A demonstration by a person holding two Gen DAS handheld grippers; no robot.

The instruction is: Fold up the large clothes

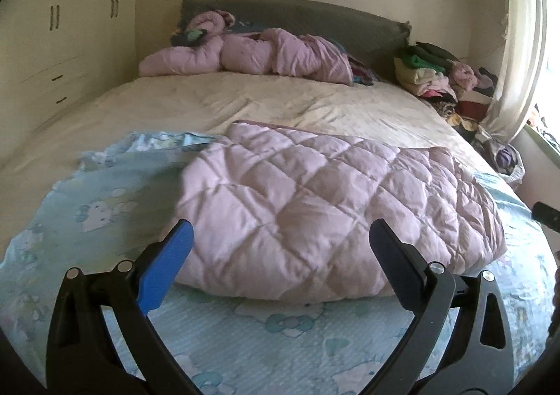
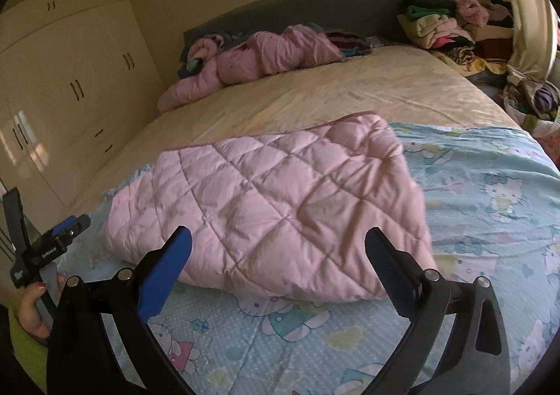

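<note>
A folded pink quilted garment [image 1: 315, 206] lies on a light-blue cartoon-print sheet [image 1: 105, 192] near the foot of the bed. It also shows in the right wrist view [image 2: 280, 206] on the same sheet [image 2: 490, 192]. My left gripper [image 1: 280, 237] is open and empty, just short of the garment's near edge. My right gripper [image 2: 278, 244] is open and empty, also just before the near edge. The left gripper shows at the left of the right wrist view [image 2: 70, 225], held in a hand.
A crumpled pink quilt [image 1: 252, 55] lies by the grey headboard [image 1: 315, 15]. A heap of clothes [image 1: 441, 76] sits at the bed's far right, beside a curtain [image 1: 518, 44]. A cream wardrobe [image 2: 70, 62] stands along the left. The cream mattress cover [image 1: 245, 101] stretches beyond the garment.
</note>
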